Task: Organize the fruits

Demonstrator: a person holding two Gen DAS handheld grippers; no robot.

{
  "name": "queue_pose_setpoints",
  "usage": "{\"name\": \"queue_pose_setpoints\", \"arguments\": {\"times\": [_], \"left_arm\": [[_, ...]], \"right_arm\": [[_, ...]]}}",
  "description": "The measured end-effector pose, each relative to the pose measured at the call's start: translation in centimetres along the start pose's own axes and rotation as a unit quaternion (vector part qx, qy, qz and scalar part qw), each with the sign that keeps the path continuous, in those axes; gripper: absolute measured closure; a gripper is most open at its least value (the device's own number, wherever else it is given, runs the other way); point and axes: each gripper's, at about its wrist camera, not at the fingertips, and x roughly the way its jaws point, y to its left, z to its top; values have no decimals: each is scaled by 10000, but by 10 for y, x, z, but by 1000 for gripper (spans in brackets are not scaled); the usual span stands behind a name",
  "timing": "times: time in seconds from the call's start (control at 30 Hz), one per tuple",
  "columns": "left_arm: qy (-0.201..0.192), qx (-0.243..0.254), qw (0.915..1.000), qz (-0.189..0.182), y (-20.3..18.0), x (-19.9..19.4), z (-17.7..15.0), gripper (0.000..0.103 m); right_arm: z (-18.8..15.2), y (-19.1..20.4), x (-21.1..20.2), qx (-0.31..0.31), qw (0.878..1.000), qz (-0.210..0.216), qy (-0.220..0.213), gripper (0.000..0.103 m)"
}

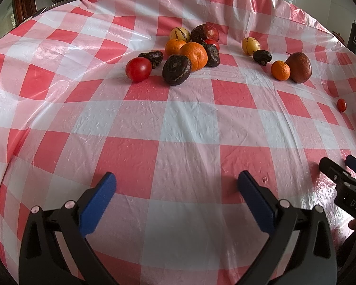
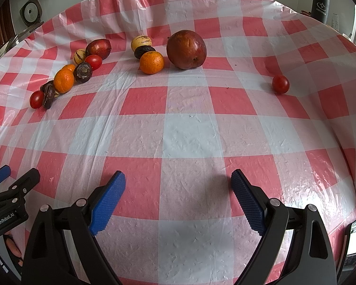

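While both claws [image 1: 176, 197] [image 2: 178, 196] gape empty, the pear [image 2: 186, 49] stands upright.

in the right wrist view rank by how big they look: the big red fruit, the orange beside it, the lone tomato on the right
1. big red fruit
2. orange
3. lone tomato
All three sit at a similar depth, so the order seems reliable.

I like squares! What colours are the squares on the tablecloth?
Red, white and pale pink checks on the tablecloth, clearest in the right wrist view.
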Motion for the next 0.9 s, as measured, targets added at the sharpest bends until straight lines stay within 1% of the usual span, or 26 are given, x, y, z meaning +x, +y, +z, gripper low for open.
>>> {"name": "queue_pose_setpoints", "arguments": {"times": [0.9], "left_arm": [[0,0,10000,-1,0,0,0,1]], "right_arm": [[1,1,0,-43,10000,37,25,16]]}}
